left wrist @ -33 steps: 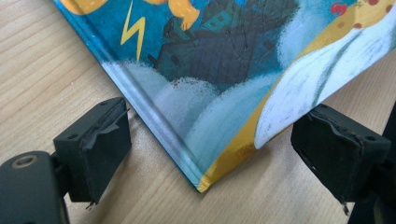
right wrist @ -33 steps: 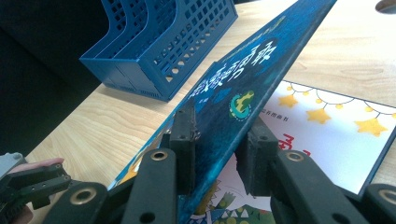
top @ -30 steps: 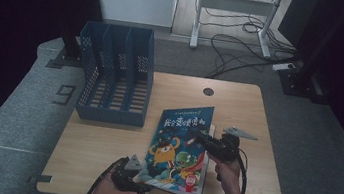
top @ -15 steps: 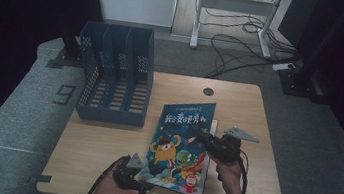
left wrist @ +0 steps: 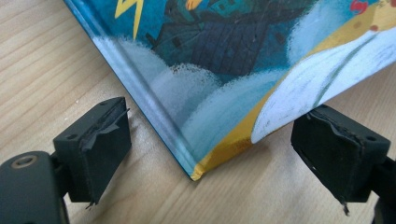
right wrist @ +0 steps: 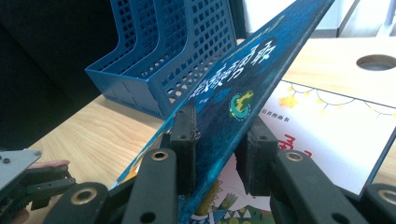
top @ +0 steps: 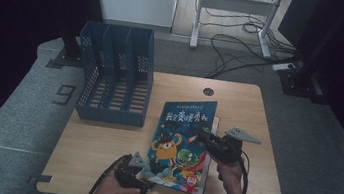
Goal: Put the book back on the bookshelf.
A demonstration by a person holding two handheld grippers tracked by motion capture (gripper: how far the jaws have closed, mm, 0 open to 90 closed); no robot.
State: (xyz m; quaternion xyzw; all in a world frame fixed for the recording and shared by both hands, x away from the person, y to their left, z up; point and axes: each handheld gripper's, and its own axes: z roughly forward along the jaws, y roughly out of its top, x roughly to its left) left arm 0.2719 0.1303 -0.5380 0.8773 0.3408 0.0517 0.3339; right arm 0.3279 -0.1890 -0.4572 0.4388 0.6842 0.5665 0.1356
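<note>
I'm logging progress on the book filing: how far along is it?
Done: the right tongs are clamped on the blue book, its right edge raised off another book beneath. In hand: the left tongs stand open around its near corner. Left: the blue file rack has no book in it yet.

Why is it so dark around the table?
High view: light falls on the wooden table while the sides stay black. Left gripper view: bright and sharp on the picture book corner. Right gripper view: the blue file rack is lit, darkness beyond.
</note>
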